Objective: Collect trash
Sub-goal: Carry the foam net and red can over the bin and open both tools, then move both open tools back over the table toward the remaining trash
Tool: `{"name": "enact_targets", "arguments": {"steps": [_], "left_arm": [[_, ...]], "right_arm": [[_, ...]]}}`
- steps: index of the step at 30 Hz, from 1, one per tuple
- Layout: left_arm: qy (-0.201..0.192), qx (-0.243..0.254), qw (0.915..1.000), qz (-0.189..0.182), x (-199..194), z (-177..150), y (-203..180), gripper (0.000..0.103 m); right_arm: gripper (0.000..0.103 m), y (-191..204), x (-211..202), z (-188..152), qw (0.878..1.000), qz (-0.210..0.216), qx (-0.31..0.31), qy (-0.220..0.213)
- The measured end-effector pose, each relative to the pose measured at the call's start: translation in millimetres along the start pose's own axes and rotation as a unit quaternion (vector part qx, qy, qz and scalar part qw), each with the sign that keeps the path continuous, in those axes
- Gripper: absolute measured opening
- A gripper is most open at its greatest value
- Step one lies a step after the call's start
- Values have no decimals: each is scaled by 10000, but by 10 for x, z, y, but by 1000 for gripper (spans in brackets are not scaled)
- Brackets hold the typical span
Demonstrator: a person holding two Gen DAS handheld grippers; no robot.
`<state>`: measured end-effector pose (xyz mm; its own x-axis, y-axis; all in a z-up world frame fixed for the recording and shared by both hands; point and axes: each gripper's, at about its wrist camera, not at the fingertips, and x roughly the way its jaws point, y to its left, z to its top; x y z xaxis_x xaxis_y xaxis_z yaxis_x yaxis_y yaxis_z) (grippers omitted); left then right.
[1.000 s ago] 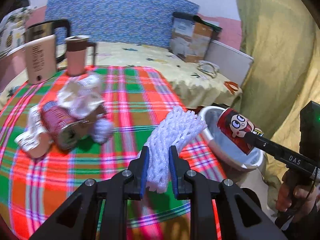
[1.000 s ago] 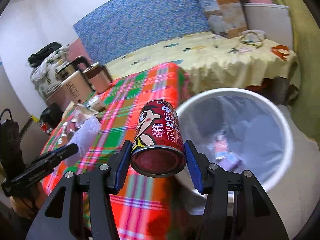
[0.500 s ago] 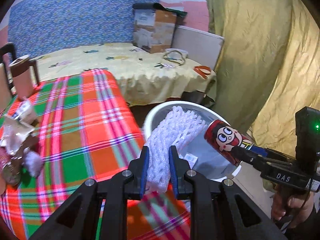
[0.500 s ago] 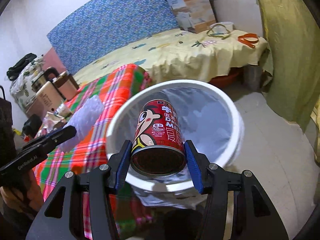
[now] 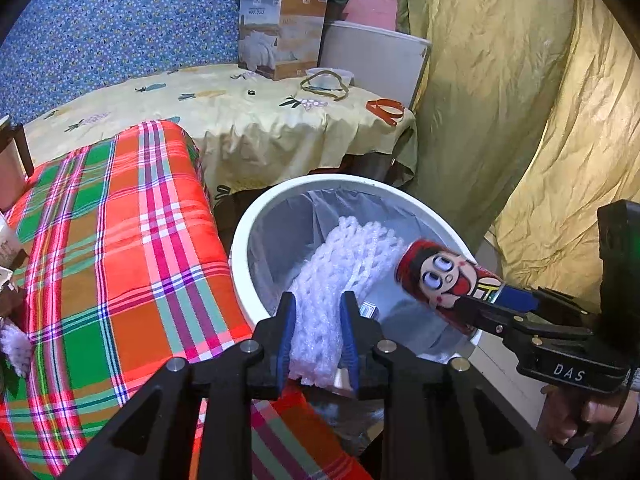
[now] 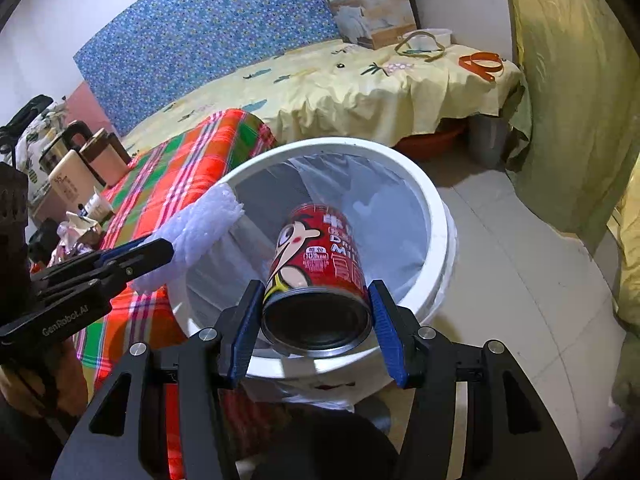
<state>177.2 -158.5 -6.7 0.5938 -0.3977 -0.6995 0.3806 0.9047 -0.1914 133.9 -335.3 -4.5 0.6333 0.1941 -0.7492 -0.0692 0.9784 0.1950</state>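
The left gripper (image 5: 315, 330) fingers are opening around the foam net (image 5: 344, 276); the red can (image 6: 320, 256) is gripped by the right gripper (image 6: 316, 332) — both are best dropped straight into the white bin (image 6: 436, 216) ahead.

Cardboard box (image 5: 282, 34) on yellow bedsheet (image 5: 256, 120); plaid cloth (image 5: 120, 240) nearby

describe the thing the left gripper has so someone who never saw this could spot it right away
Beside the red and green plaid tablecloth stands a round white trash bin with a clear liner. Over its near rim, the left gripper, jaws opening, has a white foam mesh sleeve between them. Unlike the glossy red cartoon-face can in the right gripper alongside, it is soft, netted and plain white.
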Motion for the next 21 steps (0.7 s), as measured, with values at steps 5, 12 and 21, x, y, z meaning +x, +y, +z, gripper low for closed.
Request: {"name": "enact_targets", "arguments": {"steps": [5,12,21], "left_arm": [[-12,-17,10000,-18,19,12,12,34],[-198,-115,9997,-120,-96,18,51,42],[-380,-336,9987,-6,-329,-120,184,42]], "right_arm": [[55,-15,-5,-6,10000,-46,63,16],[55,57,-148,22,9997,-11,-33,-234],[55,213,-238,17,9990,193,-107,-397]]}}
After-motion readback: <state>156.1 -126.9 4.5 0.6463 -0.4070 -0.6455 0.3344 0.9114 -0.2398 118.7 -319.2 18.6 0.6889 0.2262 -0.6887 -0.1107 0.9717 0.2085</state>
